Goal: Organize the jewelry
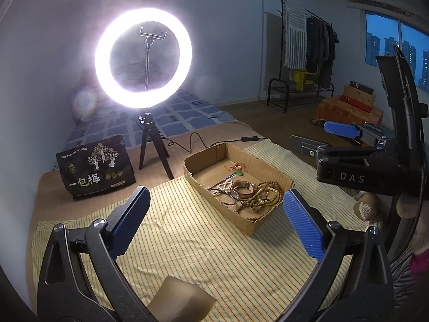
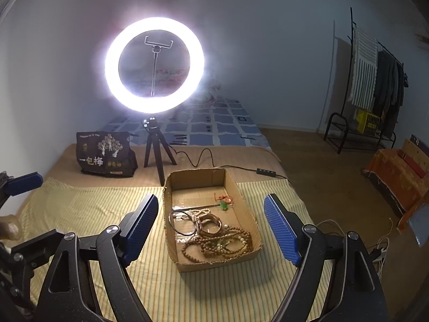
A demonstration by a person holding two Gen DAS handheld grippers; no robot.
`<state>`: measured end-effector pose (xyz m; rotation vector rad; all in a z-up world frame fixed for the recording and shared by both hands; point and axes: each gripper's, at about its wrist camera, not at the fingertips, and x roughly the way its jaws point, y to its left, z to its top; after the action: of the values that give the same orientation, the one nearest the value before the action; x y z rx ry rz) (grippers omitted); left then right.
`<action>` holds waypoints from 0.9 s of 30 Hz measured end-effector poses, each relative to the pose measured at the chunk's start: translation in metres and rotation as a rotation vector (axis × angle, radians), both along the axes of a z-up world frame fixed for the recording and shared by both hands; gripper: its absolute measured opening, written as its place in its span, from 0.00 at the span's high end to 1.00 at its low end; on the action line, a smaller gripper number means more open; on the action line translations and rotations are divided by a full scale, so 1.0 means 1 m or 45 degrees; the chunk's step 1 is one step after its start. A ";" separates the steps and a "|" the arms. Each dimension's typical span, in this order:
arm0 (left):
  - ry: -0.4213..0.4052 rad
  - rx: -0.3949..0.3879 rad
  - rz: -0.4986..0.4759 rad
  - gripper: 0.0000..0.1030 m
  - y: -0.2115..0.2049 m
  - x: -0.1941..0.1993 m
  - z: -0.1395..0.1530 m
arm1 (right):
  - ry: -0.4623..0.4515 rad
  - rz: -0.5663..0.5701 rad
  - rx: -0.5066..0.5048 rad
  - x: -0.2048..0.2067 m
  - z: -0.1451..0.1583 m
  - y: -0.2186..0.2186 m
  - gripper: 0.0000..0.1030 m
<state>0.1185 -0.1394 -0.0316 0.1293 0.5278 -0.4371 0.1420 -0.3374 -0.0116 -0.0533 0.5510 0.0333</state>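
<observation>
An open cardboard box (image 1: 270, 170) (image 2: 242, 201) sits on a yellow striped cloth (image 1: 193, 244) (image 2: 88, 209). Inside lie wooden bead strands (image 1: 265, 196) (image 2: 222, 244), bangles (image 1: 242, 189) (image 2: 210, 224), a thin black ring (image 2: 177, 224) and a green pendant on red cord (image 1: 238, 171) (image 2: 224, 204). My left gripper (image 1: 214, 214) is open and empty, just short of the box. My right gripper (image 2: 211, 222) is open and empty, held above the box; it also shows in the left wrist view (image 1: 321, 135). A left pad (image 2: 24, 182) shows in the right wrist view.
A lit ring light on a tripod (image 1: 143, 59) (image 2: 154, 64) stands behind the box, its cable (image 1: 193, 142) (image 2: 203, 158) trailing right. A black snack bag (image 1: 95, 166) (image 2: 106, 153) stands at back left. A clothes rack (image 1: 308, 45) and an orange-covered stand (image 1: 346, 110) are across the floor.
</observation>
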 end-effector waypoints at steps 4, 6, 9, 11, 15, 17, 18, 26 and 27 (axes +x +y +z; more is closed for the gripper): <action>-0.009 0.025 0.008 0.01 -0.001 -0.001 0.000 | -0.003 -0.009 0.005 0.000 -0.001 -0.001 0.21; -0.010 0.034 0.012 0.01 -0.002 -0.001 0.000 | -0.001 -0.008 -0.004 -0.001 -0.001 -0.001 0.21; -0.007 0.033 0.014 0.01 -0.001 -0.002 0.000 | 0.003 -0.009 -0.011 0.000 -0.002 0.000 0.21; -0.009 0.033 0.016 0.01 0.000 -0.002 0.000 | 0.005 -0.008 -0.010 0.000 -0.002 0.000 0.21; -0.003 0.027 0.022 0.01 0.001 -0.001 0.000 | 0.005 -0.009 -0.012 0.000 -0.002 0.000 0.21; -0.003 0.029 0.021 0.01 0.002 -0.002 0.000 | 0.005 -0.009 -0.011 0.000 -0.002 0.000 0.21; -0.004 0.030 0.021 0.01 0.002 -0.002 0.000 | 0.006 -0.008 -0.013 0.000 -0.002 0.000 0.21; -0.003 0.026 0.021 0.01 0.002 -0.001 0.000 | 0.008 0.003 -0.025 0.000 -0.003 0.003 0.21; 0.000 0.024 0.020 0.01 0.002 -0.001 0.000 | 0.008 0.003 -0.024 -0.001 -0.003 0.003 0.21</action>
<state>0.1176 -0.1371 -0.0319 0.1435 0.5324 -0.4169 0.1412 -0.3347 -0.0142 -0.0722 0.5575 0.0302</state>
